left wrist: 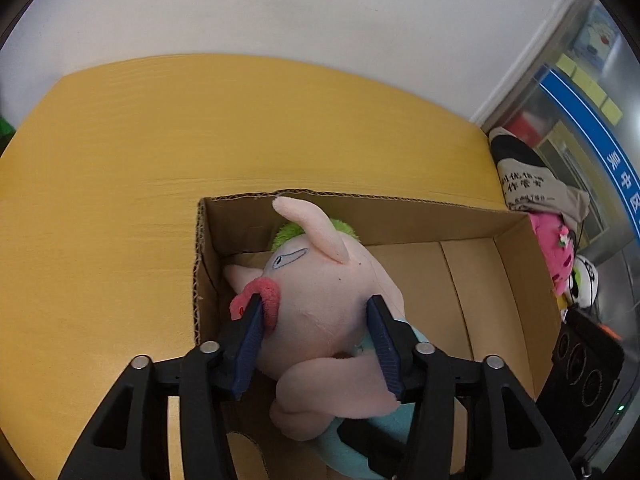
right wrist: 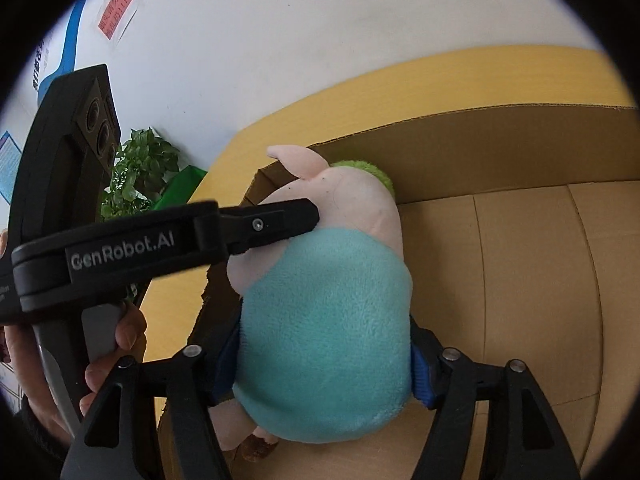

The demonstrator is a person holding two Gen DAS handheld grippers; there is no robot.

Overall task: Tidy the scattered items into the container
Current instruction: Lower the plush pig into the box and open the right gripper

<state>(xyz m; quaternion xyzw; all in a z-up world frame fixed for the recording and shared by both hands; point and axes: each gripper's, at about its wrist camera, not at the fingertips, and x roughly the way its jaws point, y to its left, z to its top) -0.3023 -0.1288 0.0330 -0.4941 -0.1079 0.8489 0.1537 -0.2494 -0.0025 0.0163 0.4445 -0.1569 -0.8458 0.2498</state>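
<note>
As I look along the right jaws, white "GenRobot.AI" lettering (right wrist: pixel 122 250) reads clearly on the black side of the other tool, up and left of my fingers. A red notice (right wrist: pixel 116 12) on the white wall carries characters too small to read. Far right of the left jaws, a blue band (left wrist: pixel 616 168) and a grey cloth (left wrist: pixel 528 188) show print I can't make out.

The yellow wooden table (left wrist: pixel 120 200) runs out ahead of both jaws, with a leafy plant (right wrist: pixel 140 172) off its far corner.

The left gripper (left wrist: pixel 314 302) points steeply down into the cardboard box (left wrist: pixel 400 220), blue pads clamped on the head of the plush toy (left wrist: pixel 316 264). The right gripper (right wrist: pixel 324 352) angles down too, pads pressed against the teal body. The toy sits between both jaws, inside the box, at its left end. A hand (right wrist: pixel 116 344) grips the left tool's handle.
</note>
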